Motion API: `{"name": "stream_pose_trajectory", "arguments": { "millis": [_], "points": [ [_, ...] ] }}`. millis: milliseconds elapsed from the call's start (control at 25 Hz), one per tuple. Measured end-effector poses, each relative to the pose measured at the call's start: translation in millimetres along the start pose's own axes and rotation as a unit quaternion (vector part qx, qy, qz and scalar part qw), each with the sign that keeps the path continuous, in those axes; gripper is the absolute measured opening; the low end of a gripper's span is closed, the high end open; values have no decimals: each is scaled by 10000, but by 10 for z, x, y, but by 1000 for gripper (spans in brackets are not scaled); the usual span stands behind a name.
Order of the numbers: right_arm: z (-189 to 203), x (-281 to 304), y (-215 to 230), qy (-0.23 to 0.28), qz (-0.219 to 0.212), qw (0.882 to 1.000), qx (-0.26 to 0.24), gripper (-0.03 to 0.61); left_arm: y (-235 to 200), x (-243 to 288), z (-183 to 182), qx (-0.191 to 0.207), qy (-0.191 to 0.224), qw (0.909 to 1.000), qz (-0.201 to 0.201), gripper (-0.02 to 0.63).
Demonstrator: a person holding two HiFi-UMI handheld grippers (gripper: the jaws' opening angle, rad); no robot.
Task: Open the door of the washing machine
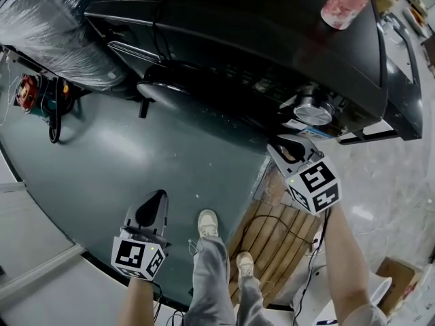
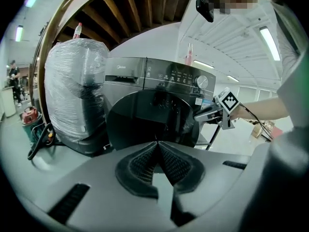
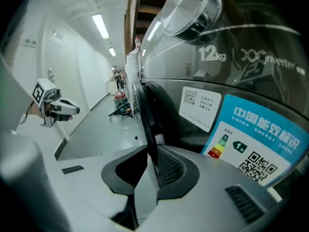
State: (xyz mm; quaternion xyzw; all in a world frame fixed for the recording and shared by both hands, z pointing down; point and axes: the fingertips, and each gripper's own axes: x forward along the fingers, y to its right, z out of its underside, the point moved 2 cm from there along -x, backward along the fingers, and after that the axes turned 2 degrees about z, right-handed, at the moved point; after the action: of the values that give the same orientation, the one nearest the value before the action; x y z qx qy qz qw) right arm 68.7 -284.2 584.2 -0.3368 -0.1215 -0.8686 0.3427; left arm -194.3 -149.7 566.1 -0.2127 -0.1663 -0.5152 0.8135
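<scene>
The right tool (image 3: 152, 154) is clamped on the rim of the dark round glass door (image 3: 146, 111) on the dark grey front-loading washing machine (image 1: 272, 39). The left tool (image 2: 157, 148) is closed, empty and well apart from it. The door looks stiff, heavy and slick, best pulled by that rim. Only the right gripper view shows the bite; the left gripper view shows the whole door.

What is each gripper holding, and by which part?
The right gripper grips the washing machine door by its edge. The left gripper is shut on nothing.
</scene>
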Motion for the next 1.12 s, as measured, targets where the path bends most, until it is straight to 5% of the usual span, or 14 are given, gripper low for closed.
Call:
{"name": "stream_pose_trajectory", "arguments": {
  "millis": [200,360,480,560,720,1120],
  "points": [
    [3,33,-18,-74,-63,9999,-105,74,-146,-110,113,-545,6,9982,-254,18],
    [36,-2,-151,-264,-292,9989,-268,74,-65,-22,-68,-473,181,9986,-145,18],
    [98,-68,-807,-76,-1309,9911,-211,84,30,59,-159,-346,182,9992,-51,18],
    [122,-92,-1353,22,-1600,9871,3,89,102,9,-247,-231,217,9995,-53,18],
    [107,-42,-2236,143,-1784,9837,199,101,92,-491,-244,105,241,9990,-374,18],
    [-218,422,-3544,400,-2044,9778,226,129,-564,-1877,619,-566,165,9865,-1530,19]
  ]
}}
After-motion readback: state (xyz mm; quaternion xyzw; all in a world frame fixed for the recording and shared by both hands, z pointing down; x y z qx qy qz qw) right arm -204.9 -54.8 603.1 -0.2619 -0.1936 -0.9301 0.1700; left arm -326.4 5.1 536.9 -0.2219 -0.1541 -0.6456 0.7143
